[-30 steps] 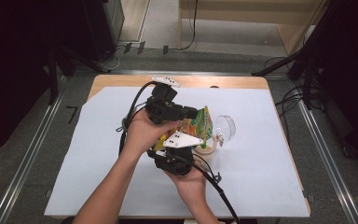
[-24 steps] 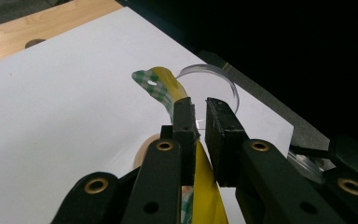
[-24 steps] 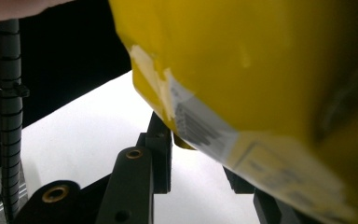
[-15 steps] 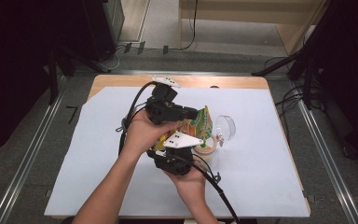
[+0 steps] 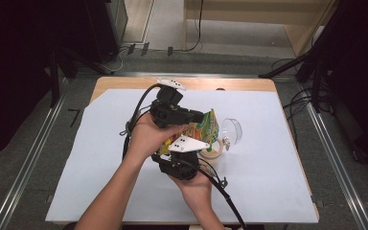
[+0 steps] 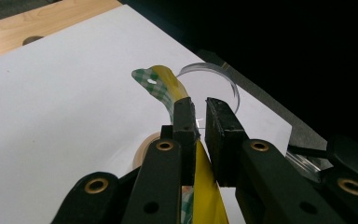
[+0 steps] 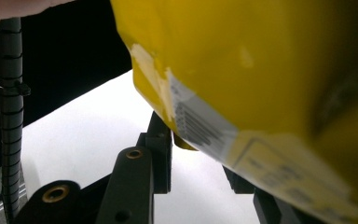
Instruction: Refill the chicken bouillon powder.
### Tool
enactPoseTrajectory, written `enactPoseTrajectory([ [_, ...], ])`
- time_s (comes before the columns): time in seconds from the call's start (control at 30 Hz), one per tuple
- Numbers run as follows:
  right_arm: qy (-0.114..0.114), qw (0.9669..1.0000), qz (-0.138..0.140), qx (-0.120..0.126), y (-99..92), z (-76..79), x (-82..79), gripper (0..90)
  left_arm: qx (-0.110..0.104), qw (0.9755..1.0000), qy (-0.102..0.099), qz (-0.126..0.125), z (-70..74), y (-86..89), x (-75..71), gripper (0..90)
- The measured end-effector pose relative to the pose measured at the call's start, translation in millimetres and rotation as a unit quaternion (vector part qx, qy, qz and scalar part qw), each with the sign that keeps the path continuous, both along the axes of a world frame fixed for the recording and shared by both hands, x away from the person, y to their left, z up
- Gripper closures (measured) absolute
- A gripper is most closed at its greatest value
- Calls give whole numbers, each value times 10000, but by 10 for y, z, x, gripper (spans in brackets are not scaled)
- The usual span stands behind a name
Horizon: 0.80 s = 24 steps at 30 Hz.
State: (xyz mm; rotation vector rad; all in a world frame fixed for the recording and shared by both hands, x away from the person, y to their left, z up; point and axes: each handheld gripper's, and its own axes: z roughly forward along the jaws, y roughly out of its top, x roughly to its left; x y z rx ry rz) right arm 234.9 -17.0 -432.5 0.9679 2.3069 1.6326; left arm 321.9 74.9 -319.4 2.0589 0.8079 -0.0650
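A yellow snack bag (image 5: 207, 125) with a green checked top (image 6: 156, 81) hangs above the white sheet, held between both grippers. My left gripper (image 5: 199, 116) reaches in from the left; in the left gripper view its jaws (image 6: 198, 105) stand nearly together, shut on the bag's upper edge. My right gripper (image 5: 195, 146), with a white three-cornered plate on top, sits just nearer and lower. In the right gripper view the bag's lower corner (image 7: 242, 70) with a barcode label lies between the jaws (image 7: 196, 147), and the right jaw is mostly hidden behind the bag.
A clear cup (image 5: 232, 130) lies on its side just right of the bag, also visible as a clear rim (image 6: 214, 77). A roll of tan tape (image 5: 212, 149) rests flat beneath the bag. The white sheet (image 5: 268, 182) covers a wooden table (image 5: 124, 84).
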Motion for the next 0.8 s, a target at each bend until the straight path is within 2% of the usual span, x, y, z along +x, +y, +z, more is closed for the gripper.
enactPoseTrajectory([
  [0.8, -42, 9999, 36, -115, -7, 25, -9, 673, -69, 9999, 18, 117, -31, 38, 50, 829],
])
